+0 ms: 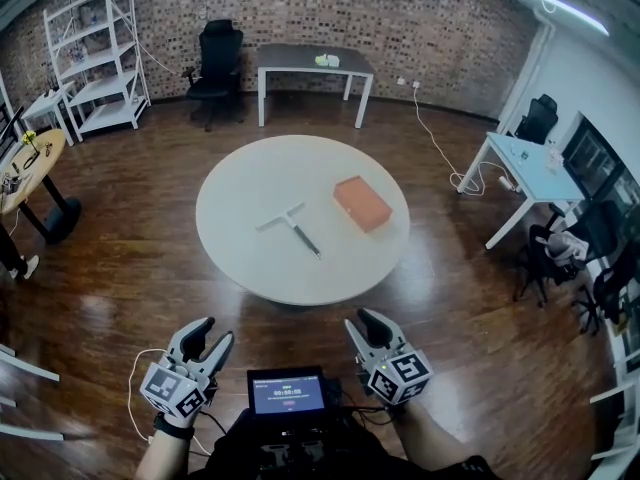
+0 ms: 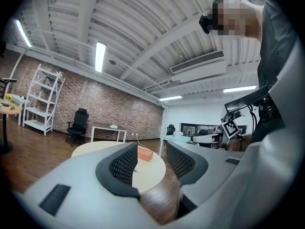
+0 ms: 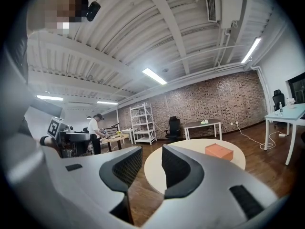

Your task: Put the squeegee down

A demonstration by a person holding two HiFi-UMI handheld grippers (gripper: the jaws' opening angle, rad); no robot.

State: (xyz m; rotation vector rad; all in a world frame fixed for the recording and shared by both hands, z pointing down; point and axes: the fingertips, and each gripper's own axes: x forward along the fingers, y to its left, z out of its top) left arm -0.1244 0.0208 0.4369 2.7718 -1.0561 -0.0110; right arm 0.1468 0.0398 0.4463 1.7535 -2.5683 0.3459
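The squeegee (image 1: 291, 228) lies flat near the middle of the round white table (image 1: 240, 188), its white blade toward the left and its dark handle pointing at me. An orange box (image 1: 362, 203) rests on the table's right half; it also shows as the orange box (image 3: 219, 151) in the right gripper view and the orange box (image 2: 145, 154) in the left gripper view. My left gripper (image 1: 209, 340) and right gripper (image 1: 368, 328) hover low over the wooden floor, well short of the table. Both stand open with nothing between their jaws.
A grey desk (image 1: 312, 65) and a black office chair (image 1: 217, 58) stand by the brick back wall. White shelving (image 1: 95, 53) is at the far left, a white desk (image 1: 525, 168) at the right. A small screen (image 1: 287, 392) sits between my grippers. A person (image 3: 94, 132) works at a far table.
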